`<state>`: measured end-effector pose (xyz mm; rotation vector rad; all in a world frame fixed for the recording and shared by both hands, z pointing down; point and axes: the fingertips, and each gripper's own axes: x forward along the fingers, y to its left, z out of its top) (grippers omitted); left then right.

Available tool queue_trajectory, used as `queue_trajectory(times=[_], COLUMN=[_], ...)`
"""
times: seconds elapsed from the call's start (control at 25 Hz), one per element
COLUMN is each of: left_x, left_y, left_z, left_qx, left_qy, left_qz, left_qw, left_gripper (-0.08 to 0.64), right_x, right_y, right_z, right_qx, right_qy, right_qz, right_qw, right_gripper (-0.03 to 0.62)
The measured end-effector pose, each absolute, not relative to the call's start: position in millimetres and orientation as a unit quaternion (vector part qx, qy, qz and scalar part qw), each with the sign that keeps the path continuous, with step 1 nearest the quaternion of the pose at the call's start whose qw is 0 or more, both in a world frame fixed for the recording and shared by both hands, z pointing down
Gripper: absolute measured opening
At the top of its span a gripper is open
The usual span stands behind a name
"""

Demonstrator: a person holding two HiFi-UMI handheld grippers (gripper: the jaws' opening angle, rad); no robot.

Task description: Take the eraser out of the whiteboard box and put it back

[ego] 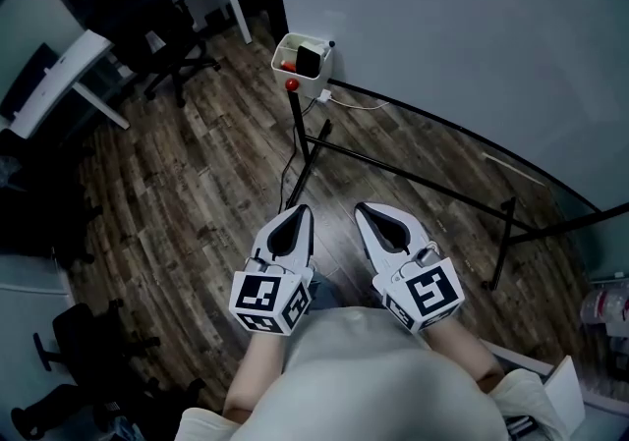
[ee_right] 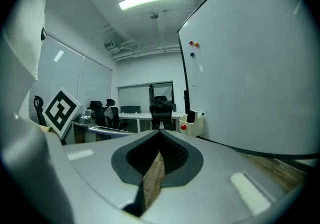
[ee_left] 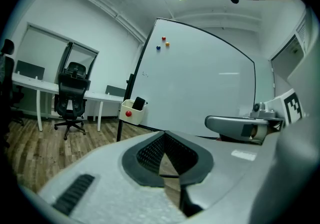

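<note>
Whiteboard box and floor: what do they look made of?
Whiteboard box: likely moulded plastic, cream-white, smooth with rounded edges and a slight sheen.
Floor: wood-look planks, dark brown with visible grain and staggered joints, fairly matte. Whether it is laminate, vinyl or real wood can't be told.

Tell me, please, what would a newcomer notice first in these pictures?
The large whiteboard fills the upper right of the head view. At its lower left corner is a small white box with the black eraser standing in it. Low in the view, the left gripper and right gripper point toward it, both shut and empty.
</note>
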<state>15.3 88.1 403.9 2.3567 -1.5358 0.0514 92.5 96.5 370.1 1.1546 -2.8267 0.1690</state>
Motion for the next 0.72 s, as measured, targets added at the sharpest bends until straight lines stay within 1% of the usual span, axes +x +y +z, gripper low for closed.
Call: queue_trajectory(times=[0.72], left_x=[-35.5], left_y=[11.9], left_z=[396.2], left_qx=[0.845], left_qy=[-0.507], left_qz=[0.024], left_qw=[0.165], left_gripper=[0.005], right_x=[30.8], right_y=[21.8], right_z=[360.2], right_qx=[0.393], right_qy=[-0.917], right_qz=[0.058], right_qw=[0.044], right_gripper=[0.002])
